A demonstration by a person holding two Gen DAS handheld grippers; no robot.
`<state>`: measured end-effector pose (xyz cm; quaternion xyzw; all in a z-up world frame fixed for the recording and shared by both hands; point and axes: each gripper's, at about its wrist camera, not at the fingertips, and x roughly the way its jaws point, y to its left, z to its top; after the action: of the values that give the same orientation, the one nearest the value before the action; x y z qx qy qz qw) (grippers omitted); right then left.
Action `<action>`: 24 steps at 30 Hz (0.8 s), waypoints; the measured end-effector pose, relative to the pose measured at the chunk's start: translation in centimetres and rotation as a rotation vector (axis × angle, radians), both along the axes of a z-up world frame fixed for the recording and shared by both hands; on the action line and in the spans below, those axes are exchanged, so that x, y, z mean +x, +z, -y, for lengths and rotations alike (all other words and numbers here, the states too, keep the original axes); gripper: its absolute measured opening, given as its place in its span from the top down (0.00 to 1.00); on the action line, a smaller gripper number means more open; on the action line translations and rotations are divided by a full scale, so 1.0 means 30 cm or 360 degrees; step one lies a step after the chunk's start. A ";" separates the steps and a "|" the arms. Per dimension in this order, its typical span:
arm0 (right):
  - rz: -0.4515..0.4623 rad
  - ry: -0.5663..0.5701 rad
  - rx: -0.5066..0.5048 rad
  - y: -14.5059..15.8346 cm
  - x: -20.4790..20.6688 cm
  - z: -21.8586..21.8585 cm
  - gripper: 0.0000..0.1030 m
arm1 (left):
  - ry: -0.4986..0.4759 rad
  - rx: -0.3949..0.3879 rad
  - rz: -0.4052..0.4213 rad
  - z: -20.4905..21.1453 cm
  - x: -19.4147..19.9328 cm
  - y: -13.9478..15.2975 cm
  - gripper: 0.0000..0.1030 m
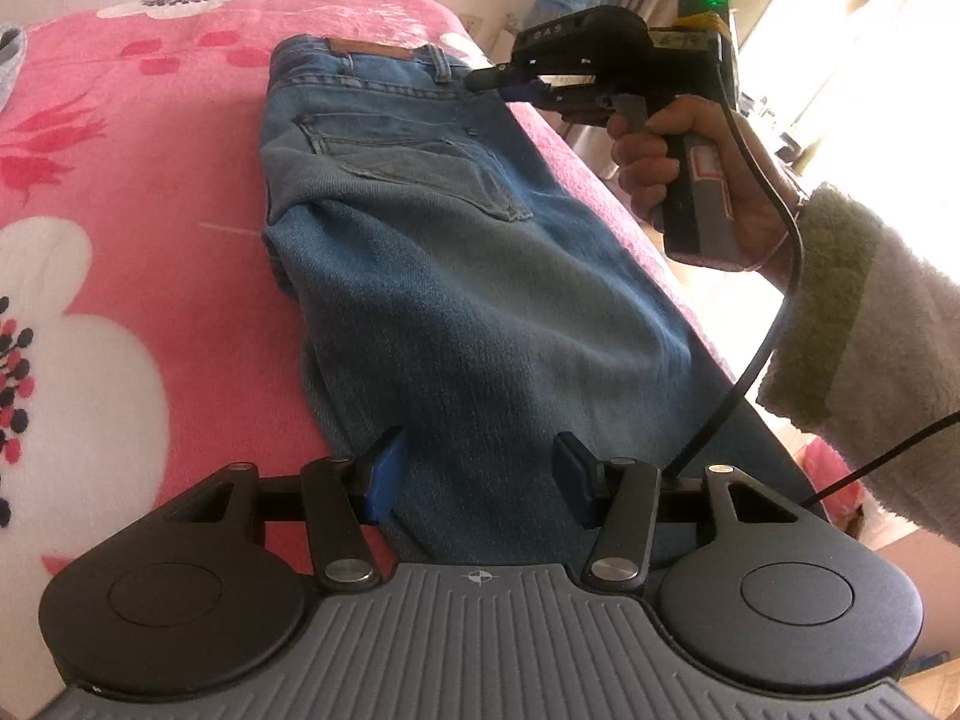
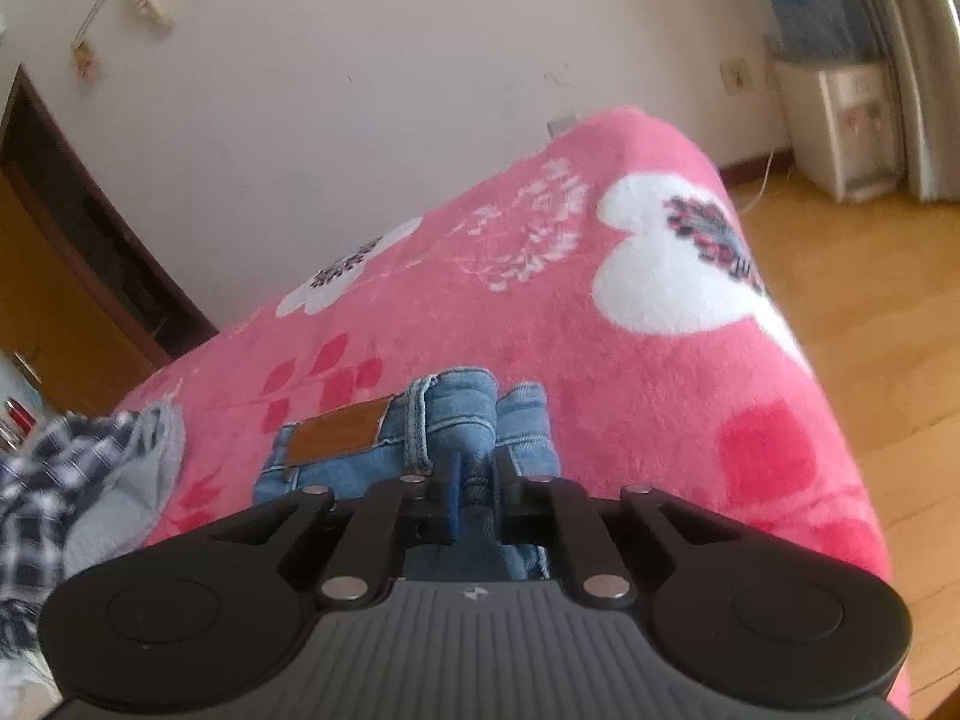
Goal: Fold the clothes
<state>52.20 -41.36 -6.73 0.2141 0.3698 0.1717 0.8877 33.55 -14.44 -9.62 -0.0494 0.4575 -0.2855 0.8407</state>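
My left tool [image 1: 477,474] stands spread astride the near end of the folded jeans [image 1: 432,252], its pads off the denim. The jeans lie on the pink floral blanket [image 1: 132,192]. At their far waistband, beside the leather patch [image 2: 336,429], my right tool [image 2: 474,495] pinches the denim.

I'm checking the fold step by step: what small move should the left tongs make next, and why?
Probably close the left tongs on the jeans leg: they stand open astride the denim, while the right tongs already pinch the waistband, so both ends can lift together.
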 end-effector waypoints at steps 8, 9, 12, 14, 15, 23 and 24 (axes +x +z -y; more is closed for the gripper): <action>-0.0007 0.0041 -0.0065 -0.018 0.010 -0.039 0.76 | 0.0007 0.0013 0.0019 0.005 -0.014 0.006 0.49; 0.0014 0.0048 -0.0091 -0.015 0.004 -0.046 0.83 | 0.0009 0.0013 0.0022 0.006 -0.016 0.007 0.49; 0.0109 0.0035 -0.0137 0.004 -0.027 -0.052 0.91 | 0.0012 0.0018 0.0025 0.005 -0.019 0.011 0.49; 0.0170 0.0008 -0.0122 0.022 -0.048 -0.042 0.91 | 0.0012 0.0022 0.0023 0.004 -0.020 0.015 0.49; 0.0190 -0.0004 -0.0110 0.029 -0.056 -0.036 0.91 | 0.0011 0.0024 0.0023 0.003 -0.021 0.016 0.50; 0.0182 -0.0062 -0.0065 0.011 -0.054 0.019 0.91 | 0.0016 0.0018 0.0019 -0.022 -0.021 0.013 0.49; 0.0172 -0.0044 -0.0069 0.002 -0.048 0.017 0.91 | 0.0016 0.0019 0.0021 -0.025 -0.021 0.012 0.49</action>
<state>50.75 -41.88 -6.67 0.1902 0.3220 0.1627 0.9131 32.92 -13.70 -9.26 -0.0447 0.4532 -0.2789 0.8454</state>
